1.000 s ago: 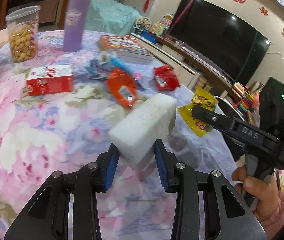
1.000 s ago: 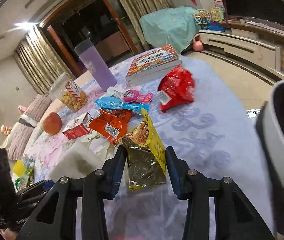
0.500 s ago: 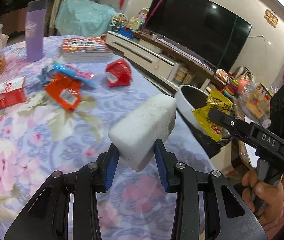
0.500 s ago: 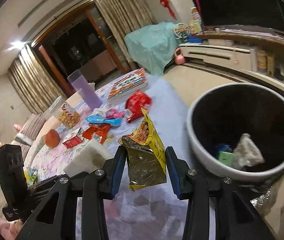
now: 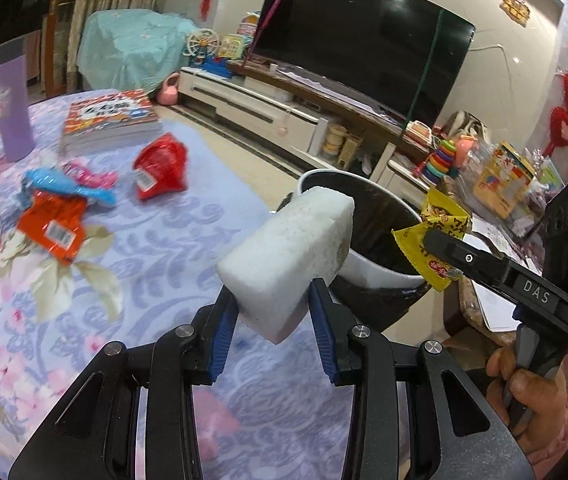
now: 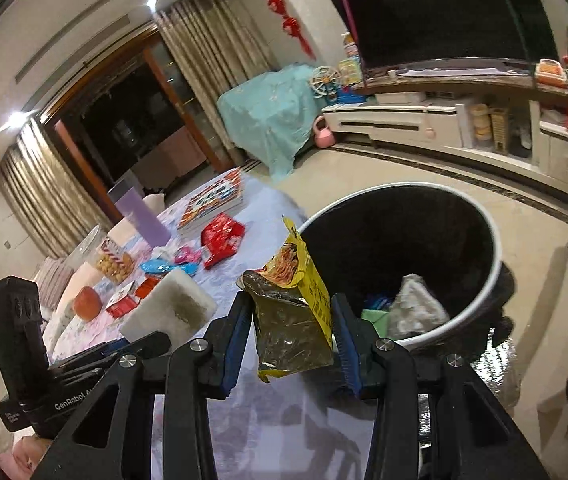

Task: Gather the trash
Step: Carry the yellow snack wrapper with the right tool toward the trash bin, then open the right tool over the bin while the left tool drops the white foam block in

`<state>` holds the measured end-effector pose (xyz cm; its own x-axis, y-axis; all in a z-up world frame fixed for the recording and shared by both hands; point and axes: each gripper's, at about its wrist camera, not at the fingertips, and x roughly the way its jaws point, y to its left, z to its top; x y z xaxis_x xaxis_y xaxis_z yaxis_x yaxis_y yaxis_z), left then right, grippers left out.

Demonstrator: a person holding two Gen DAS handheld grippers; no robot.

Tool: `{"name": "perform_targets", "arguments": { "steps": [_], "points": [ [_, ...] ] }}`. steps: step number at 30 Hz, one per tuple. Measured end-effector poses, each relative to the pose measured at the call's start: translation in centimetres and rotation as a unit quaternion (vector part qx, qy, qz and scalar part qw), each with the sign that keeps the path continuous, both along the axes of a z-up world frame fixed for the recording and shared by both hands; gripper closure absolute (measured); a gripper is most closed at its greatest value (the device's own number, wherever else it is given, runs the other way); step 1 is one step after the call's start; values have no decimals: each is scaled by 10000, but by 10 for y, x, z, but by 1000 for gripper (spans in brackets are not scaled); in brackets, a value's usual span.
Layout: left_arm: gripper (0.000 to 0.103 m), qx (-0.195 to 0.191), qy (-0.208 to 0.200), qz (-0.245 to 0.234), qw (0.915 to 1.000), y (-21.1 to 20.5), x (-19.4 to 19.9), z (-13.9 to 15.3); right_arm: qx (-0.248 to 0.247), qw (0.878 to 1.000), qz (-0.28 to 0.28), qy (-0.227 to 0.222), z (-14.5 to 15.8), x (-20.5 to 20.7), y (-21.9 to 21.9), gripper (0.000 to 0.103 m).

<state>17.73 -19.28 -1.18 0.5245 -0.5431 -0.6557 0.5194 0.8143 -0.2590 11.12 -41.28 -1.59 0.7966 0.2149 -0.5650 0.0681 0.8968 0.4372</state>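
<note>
We hold both loads near the edge of the floral-clothed table [image 5: 156,248], beside the white-rimmed trash bin [image 6: 495,264] on the floor. Only the right wrist view looks down into the bin, where crumpled grey paper [image 6: 415,308] and green and blue scraps already lie; only the left wrist view shows the hand [image 5: 531,400] gripping the right tool. Behind the table the big dark television [image 5: 363,40] hangs over a white cabinet. Our left gripper [image 5: 274,330] is clamped on a white foam block [image 5: 287,256], its blue pads pressing both sides, the block lifted above the cloth. Our right gripper [image 6: 291,344] pinches a yellow snack wrapper [image 6: 295,304], held up just short of the bin's rim. Still on the table are a book [image 5: 112,120], a purple bottle [image 5: 12,100], a red wrapper [image 5: 160,168] and an orange wrapper [image 5: 54,228]. Legible writing: "DAS" on the right tool's arm in the left view, "GenRobot" on the left tool in the right view.
</note>
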Motion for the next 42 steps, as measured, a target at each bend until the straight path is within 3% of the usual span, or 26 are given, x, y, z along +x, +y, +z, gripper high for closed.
{"name": "perform_targets", "arguments": {
  "steps": [16,35,38,42],
  "points": [
    [68,280,-98,-416,9987,-68,14,7,38,9992,-382,82,-4,7,-56,62],
    [65,574,39,-558,9968,-109,38,1,130,9988,-397,249,-13,18,-73,59],
    [62,575,106,-563,9967,-111,41,-1,127,9988,-383,266,-12,20,-72,59],
    [47,559,118,-523,9970,-111,42,0,141,9987,-371,324,-13,24,-75,54]
  ]
}}
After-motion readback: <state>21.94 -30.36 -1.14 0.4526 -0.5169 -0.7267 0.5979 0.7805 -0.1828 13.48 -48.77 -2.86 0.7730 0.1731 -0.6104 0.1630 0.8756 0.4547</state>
